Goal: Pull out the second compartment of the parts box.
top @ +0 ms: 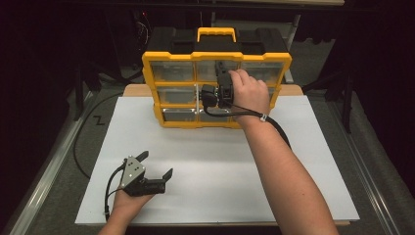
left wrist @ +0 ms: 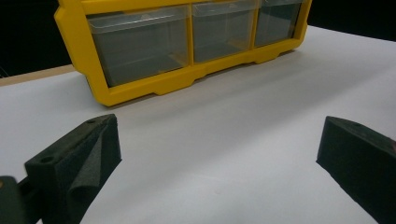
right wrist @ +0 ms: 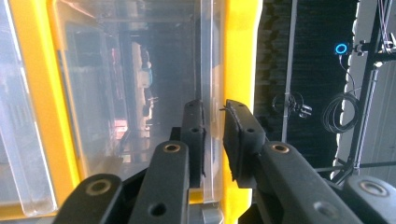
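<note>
Clear drawer [right wrist: 140, 93] in the top row of the yellow organiser [top: 215, 125] — its front edge sits between the jaws of the right gripper [right wrist: 214, 135]. The jaws are nearly together, pads pinching the drawer's thin clear lip right beside the yellow frame post; the grip looks set, though how firmly the pads bite I cannot tell. In the high view the right gripper [top: 222, 88] is held level against the cabinet face, hand wrapped behind it.

Step in hand, by my reading: the grasp on the drawer front, ahead of drawing it out. The next move calls for a straight pull back along the line of the jaws, kept square to the cabinet (a skewed pull could jam the drawer against the post, or let the lip slip off the pads). The organiser stands free on the white sheet [top: 215, 171] and may slide toward the person with the pull.

Left gripper [top: 154, 166] rests low over the sheet, well short of the cabinet — jaws spread wide, nothing between them; ahead of them the bottom row of drawers [left wrist: 140, 46]. It could steady the cabinet. Nothing stands in the pull path.
</note>
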The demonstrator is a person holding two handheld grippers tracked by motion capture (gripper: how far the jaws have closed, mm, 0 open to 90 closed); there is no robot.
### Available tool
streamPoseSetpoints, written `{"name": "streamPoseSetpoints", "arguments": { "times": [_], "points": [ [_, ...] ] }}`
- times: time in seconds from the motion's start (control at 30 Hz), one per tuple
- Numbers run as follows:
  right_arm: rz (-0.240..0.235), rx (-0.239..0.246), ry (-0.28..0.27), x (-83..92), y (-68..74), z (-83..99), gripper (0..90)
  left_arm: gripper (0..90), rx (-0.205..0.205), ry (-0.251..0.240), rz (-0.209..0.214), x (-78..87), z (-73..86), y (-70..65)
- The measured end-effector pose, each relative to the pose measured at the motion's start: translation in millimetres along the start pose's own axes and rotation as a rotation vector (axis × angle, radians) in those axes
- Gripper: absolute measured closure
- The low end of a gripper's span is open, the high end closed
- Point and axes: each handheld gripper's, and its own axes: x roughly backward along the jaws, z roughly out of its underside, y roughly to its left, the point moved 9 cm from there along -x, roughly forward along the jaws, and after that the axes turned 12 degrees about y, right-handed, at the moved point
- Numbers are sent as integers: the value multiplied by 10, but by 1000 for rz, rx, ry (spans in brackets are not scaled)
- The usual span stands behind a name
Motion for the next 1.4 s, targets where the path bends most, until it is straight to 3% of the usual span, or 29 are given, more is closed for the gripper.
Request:
{"name": "streamPoseSetpoints", "arguments": {
  "times": [0.37,0.9,1.1,1.2,1.4],
  "points": [
    [-2,4,-15,117,-9,20,832,4,-2,-1,0,3,-3,-3],
    [6,15,-65,464,-7,17,857,4,-4,-4,1,4,-10,-9],
    [-10,22,-71,500,-5,7,771,4,-5,-3,1,4,-9,-6],
    [-30,5,-56,456,-31,40,628,4,-2,-5,0,4,-11,-2],
    [-94,-14,-17,321,-87,126,590,4,-4,-3,0,4,-8,-6]
  ]
}}
